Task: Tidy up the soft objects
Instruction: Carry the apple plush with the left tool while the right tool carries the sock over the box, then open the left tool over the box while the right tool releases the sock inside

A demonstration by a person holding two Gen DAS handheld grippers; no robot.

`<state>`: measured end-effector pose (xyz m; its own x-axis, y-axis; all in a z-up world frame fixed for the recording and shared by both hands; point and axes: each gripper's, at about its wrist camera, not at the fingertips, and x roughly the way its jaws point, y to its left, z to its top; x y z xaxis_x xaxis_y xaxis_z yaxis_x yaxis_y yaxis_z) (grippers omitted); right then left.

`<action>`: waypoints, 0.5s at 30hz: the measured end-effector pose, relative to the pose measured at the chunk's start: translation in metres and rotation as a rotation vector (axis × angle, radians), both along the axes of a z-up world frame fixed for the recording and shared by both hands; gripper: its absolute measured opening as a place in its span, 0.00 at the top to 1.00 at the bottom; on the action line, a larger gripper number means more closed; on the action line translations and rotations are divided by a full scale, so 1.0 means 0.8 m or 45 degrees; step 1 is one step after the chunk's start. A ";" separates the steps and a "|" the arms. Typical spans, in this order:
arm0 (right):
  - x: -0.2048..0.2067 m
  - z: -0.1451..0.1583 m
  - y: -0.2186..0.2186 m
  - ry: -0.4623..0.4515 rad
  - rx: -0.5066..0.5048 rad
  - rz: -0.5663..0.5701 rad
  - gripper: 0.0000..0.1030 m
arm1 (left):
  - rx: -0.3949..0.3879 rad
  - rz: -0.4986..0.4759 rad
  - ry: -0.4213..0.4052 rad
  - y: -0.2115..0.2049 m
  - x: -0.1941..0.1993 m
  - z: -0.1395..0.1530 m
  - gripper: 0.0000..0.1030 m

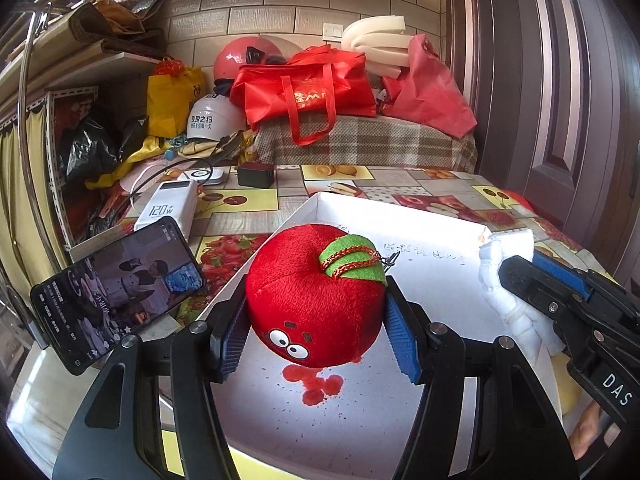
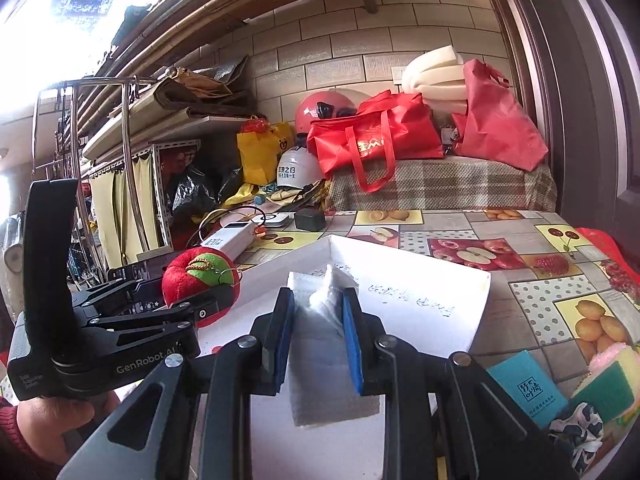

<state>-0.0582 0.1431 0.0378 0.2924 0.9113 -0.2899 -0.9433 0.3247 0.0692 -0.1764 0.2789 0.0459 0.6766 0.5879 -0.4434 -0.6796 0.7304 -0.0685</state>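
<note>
Looks like a lived-in home, probably a storage corner or entryway. There's a table with a fruit-print oilcloth, pushed against a tiled wall. Behind it a plaid-covered bench or chest is piled with red tote bags, foam pads and scooter helmets. Shelving on the left has little curtains and folded cardboard. A phone plays video beside a power bank. Dark panelled door on the right, I think.
</note>
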 end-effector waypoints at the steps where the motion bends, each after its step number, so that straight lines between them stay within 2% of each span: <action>1: -0.001 0.000 0.001 -0.003 -0.005 0.000 0.78 | -0.008 -0.004 0.009 0.002 0.002 -0.001 0.40; 8: -0.008 0.000 0.014 -0.044 -0.059 -0.007 0.73 | -0.044 -0.005 0.065 0.009 0.012 -0.005 0.38; 9: -0.006 0.000 0.016 -0.045 -0.070 -0.012 0.69 | -0.049 0.006 0.068 0.010 0.011 -0.006 0.38; 10: -0.007 0.000 0.016 -0.051 -0.071 -0.033 0.52 | -0.051 0.018 0.070 0.011 0.011 -0.006 0.35; 11: -0.007 0.000 0.014 -0.061 -0.060 -0.062 0.30 | -0.052 0.030 0.069 0.011 0.010 -0.006 0.30; 12: -0.008 0.002 0.011 -0.069 -0.043 -0.076 0.22 | -0.047 0.041 0.068 0.011 0.009 -0.006 0.27; 14: -0.011 0.004 0.007 -0.089 -0.016 -0.077 0.20 | -0.027 0.053 0.063 0.007 0.008 -0.005 0.06; 15: -0.012 0.004 0.006 -0.101 -0.011 -0.085 0.20 | -0.014 0.063 0.061 0.006 0.007 -0.004 0.04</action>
